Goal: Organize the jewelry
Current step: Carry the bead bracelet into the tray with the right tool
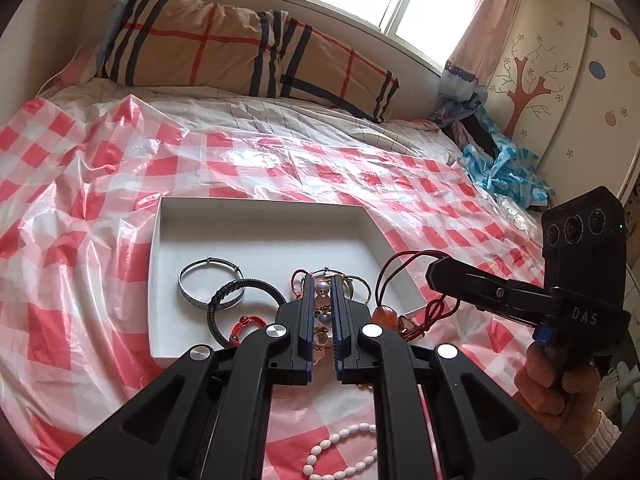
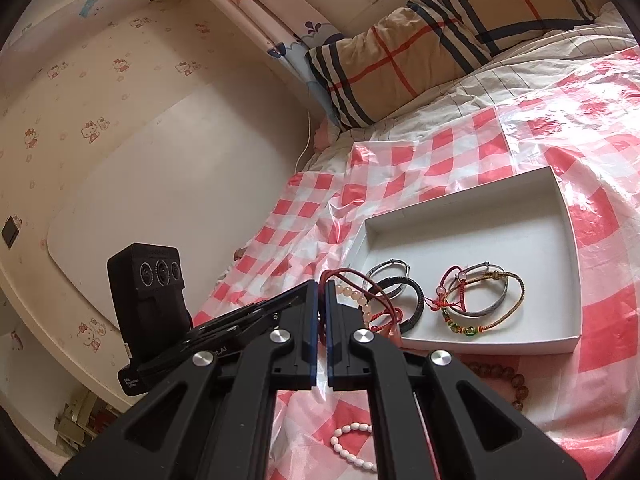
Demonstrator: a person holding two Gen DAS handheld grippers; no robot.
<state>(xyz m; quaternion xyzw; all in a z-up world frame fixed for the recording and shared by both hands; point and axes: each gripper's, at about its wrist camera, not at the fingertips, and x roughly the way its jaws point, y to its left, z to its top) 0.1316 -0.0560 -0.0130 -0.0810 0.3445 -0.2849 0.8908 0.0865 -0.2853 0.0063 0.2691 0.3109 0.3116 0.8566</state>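
Note:
A white shallow box (image 1: 256, 222) (image 2: 560, 216) lies on the checked bed cover and holds several bracelets: a silver bangle (image 1: 188, 292), a black braided one (image 1: 218, 308), red cord ones. My left gripper (image 1: 322, 280) is shut on a pale bead bracelet (image 1: 323, 292) (image 2: 356, 294) over the box's near side. My right gripper (image 2: 321, 285) (image 1: 434, 270) is shut on a dark red cord bracelet (image 1: 404, 258) with orange beads (image 1: 384, 316), held above the box's near right corner.
A white oval-bead bracelet (image 1: 340, 454) (image 2: 352, 440) and a brown wooden bead bracelet (image 2: 508, 380) lie on the red-and-white plastic cover (image 1: 100, 240) in front of the box. A plaid pillow (image 1: 248, 48) lies at the bed's head. Crumpled blue plastic (image 1: 504, 164) lies far right.

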